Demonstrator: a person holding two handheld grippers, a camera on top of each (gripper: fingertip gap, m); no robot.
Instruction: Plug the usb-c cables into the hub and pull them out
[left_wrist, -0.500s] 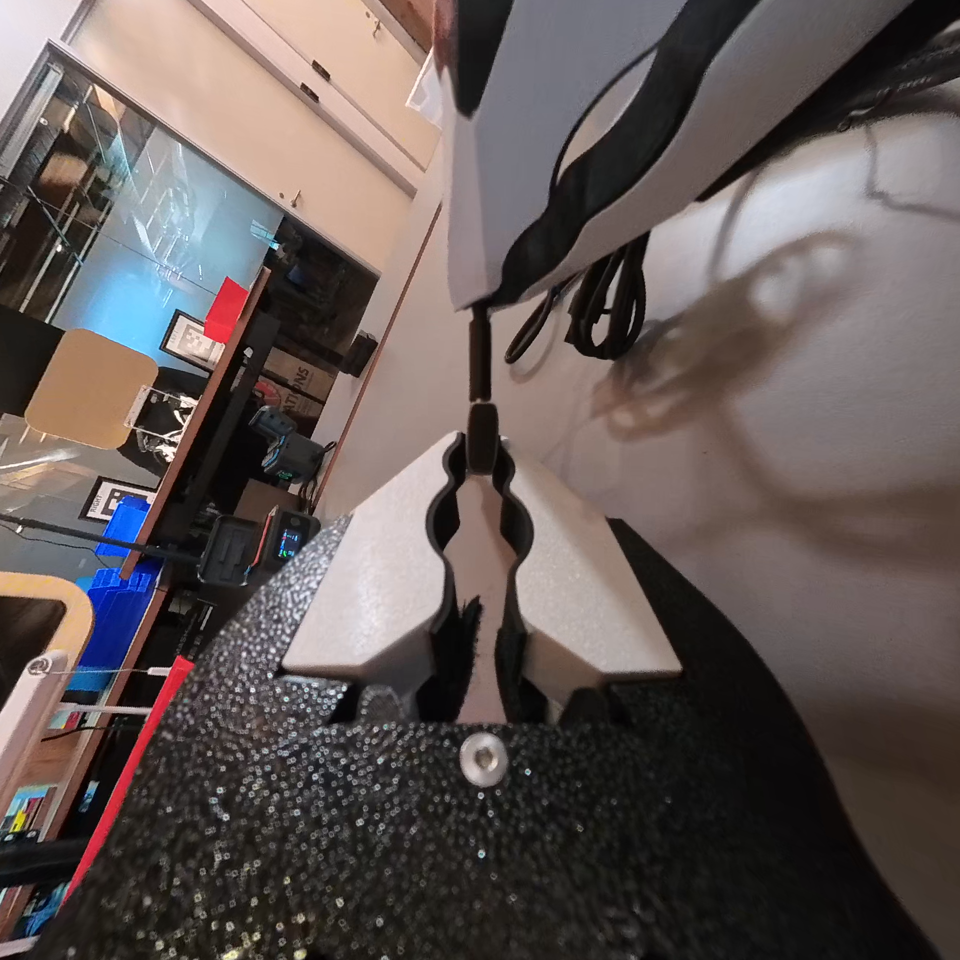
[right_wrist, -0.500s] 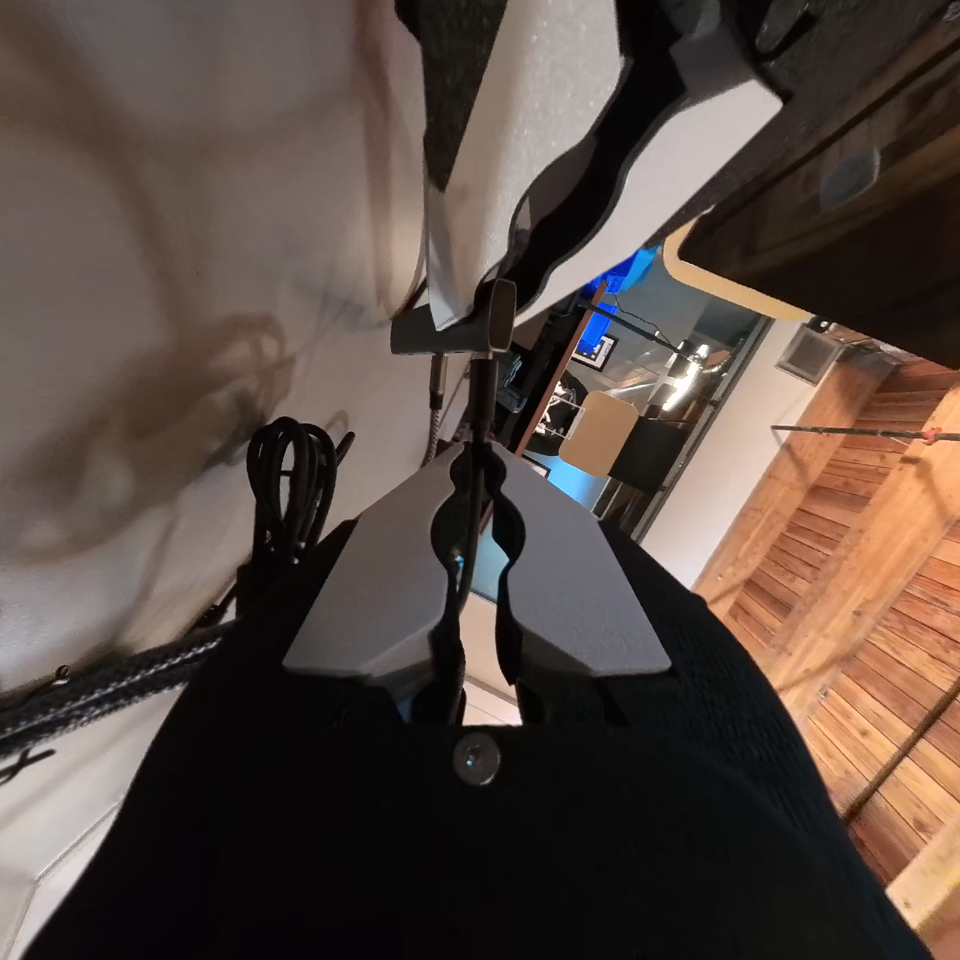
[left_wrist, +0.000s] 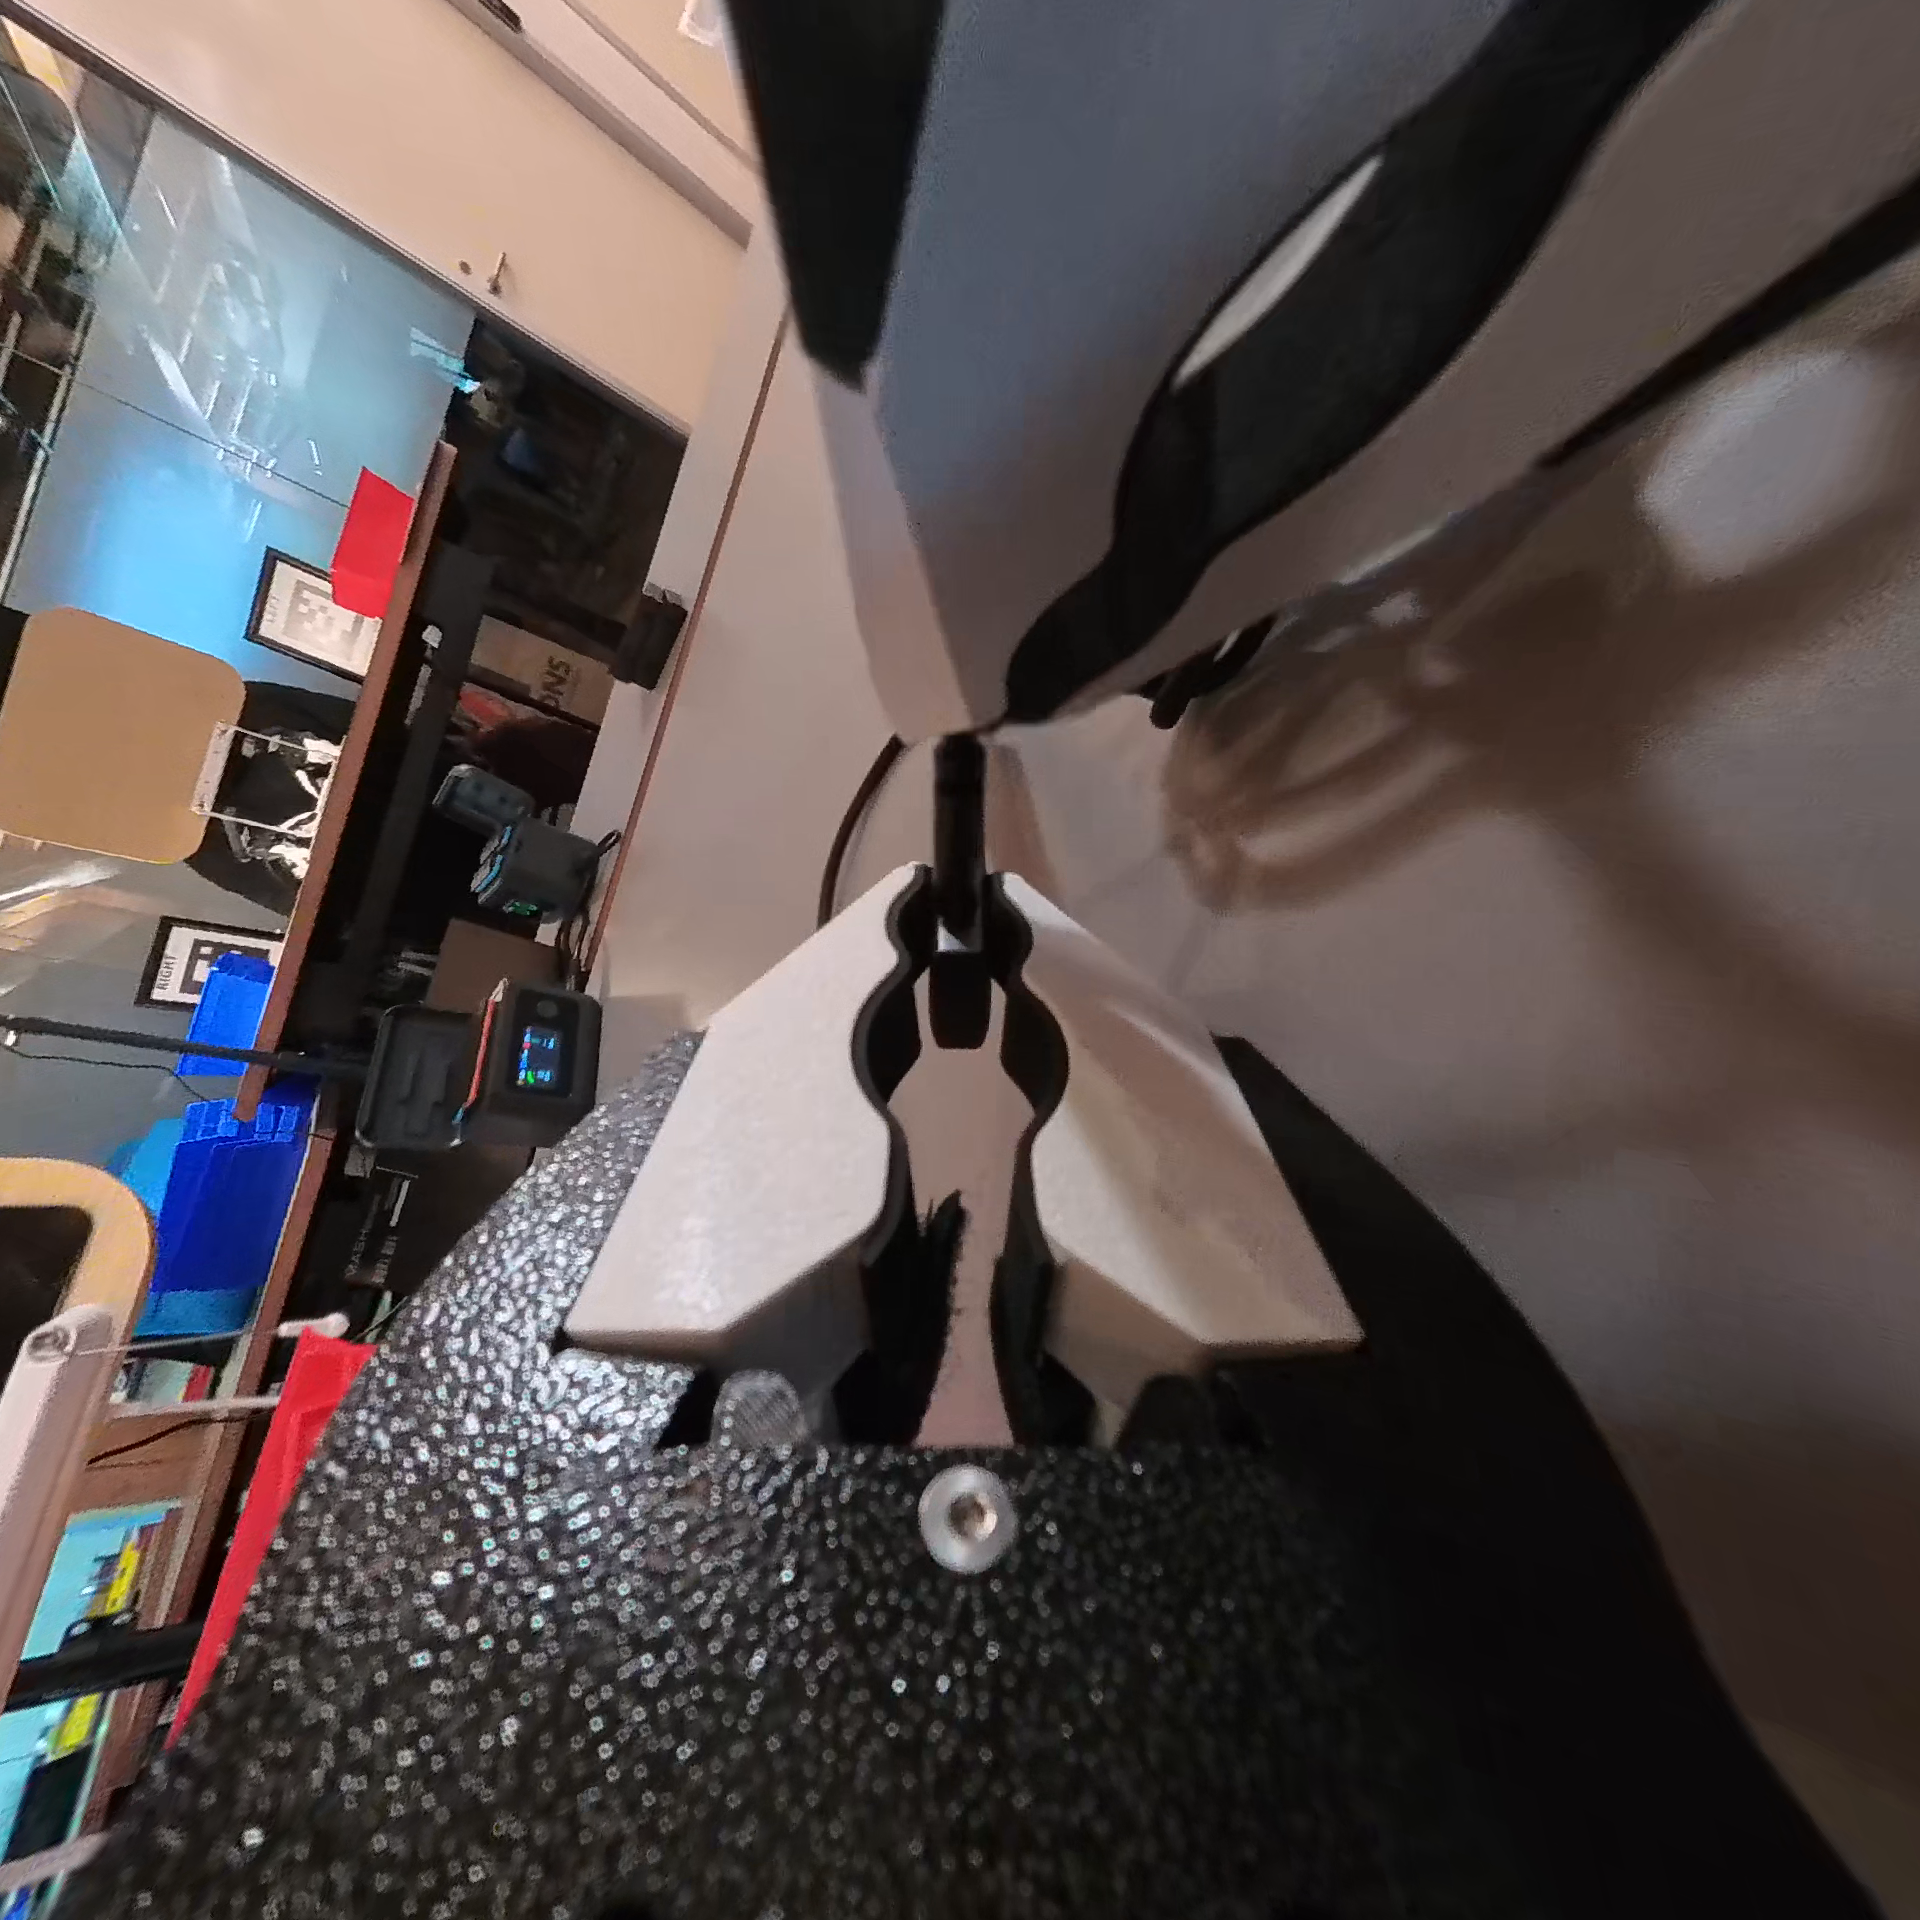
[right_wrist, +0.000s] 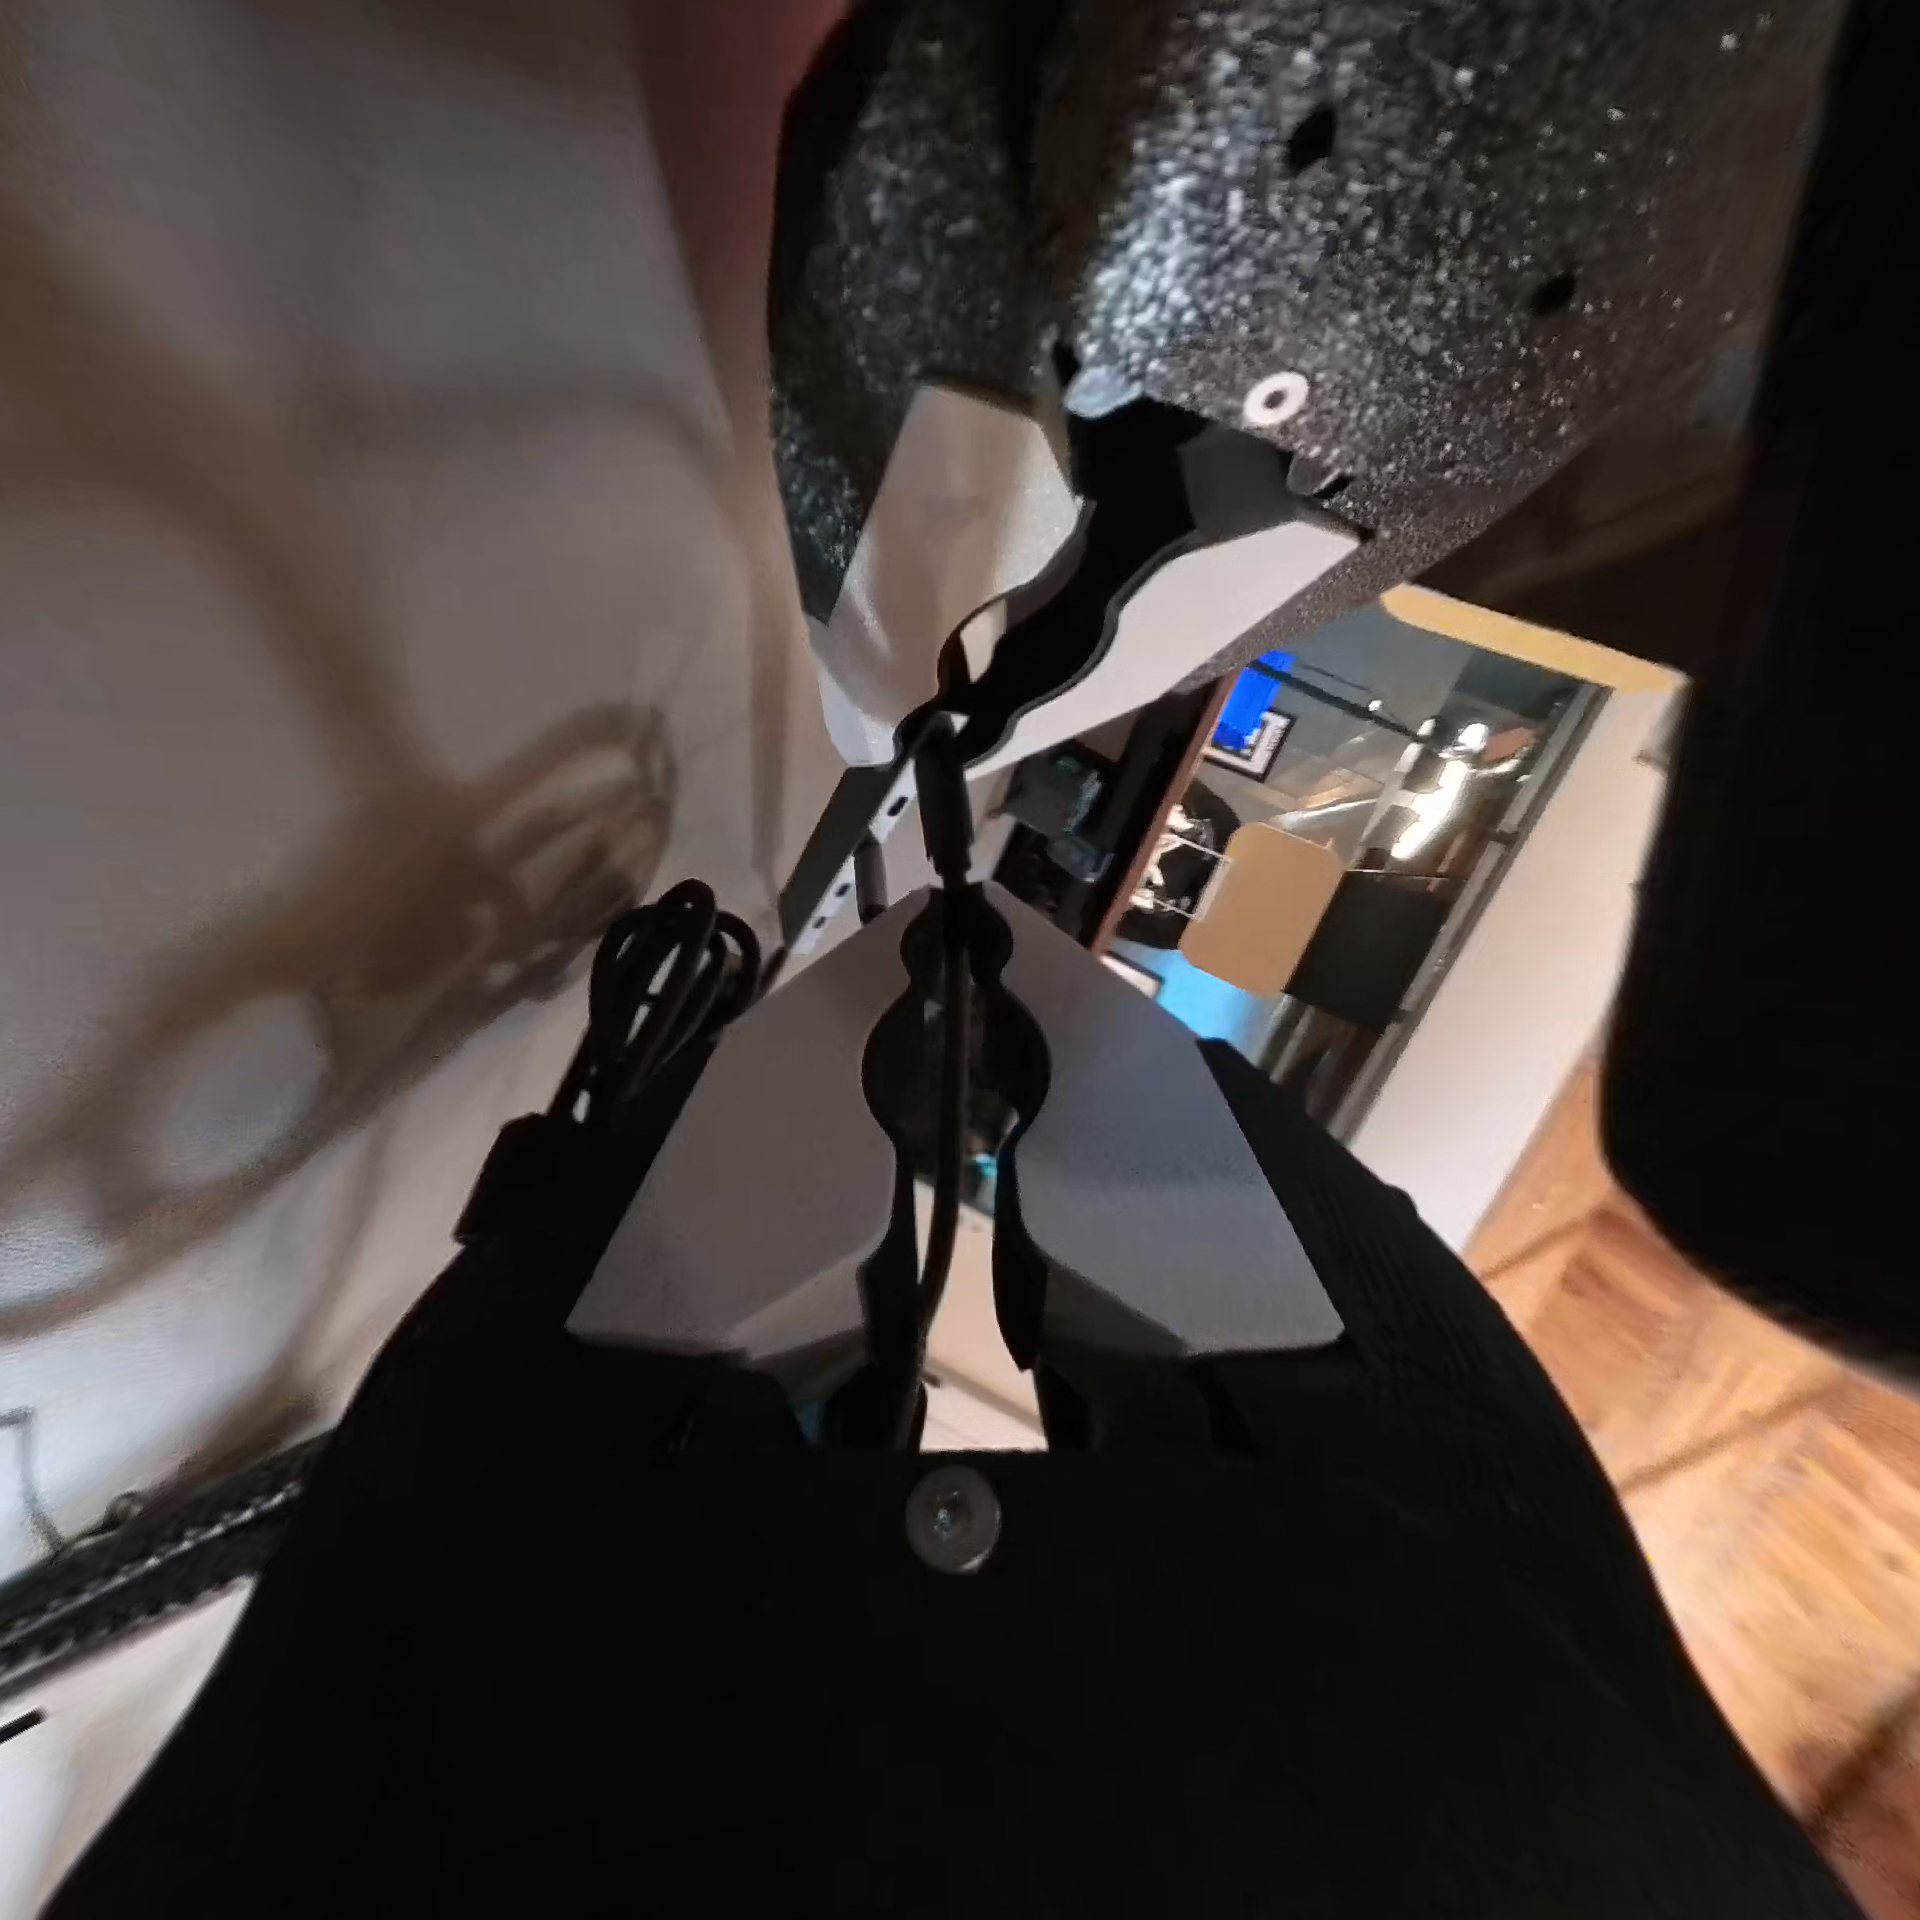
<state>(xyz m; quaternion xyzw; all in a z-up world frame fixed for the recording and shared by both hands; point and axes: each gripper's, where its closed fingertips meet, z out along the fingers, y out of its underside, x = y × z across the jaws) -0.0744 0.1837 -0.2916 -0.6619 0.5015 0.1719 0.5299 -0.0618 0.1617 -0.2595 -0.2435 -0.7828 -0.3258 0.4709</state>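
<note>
Both the left gripper (left_wrist: 958, 914) and right gripper (right_wrist: 961, 914) pinch 1 black cable (right_wrist: 940, 800) beside the grey hub (right_wrist: 847, 831), apparently unplugged; replugging seemingly remains

Grey tongs (left_wrist: 958, 914) — apparently black-lined.

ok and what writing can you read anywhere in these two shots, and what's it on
I won't copy writing out; these are the things that bear it.
Upper framed sign on the blue wall: black-and-white print.
Lower framed sign: a short word under a pattern.
Cardboard box: large letters, partly hidden.
Small lit screen: too small to read.
Framed sign in the right wrist view: too blurred to read.
</note>
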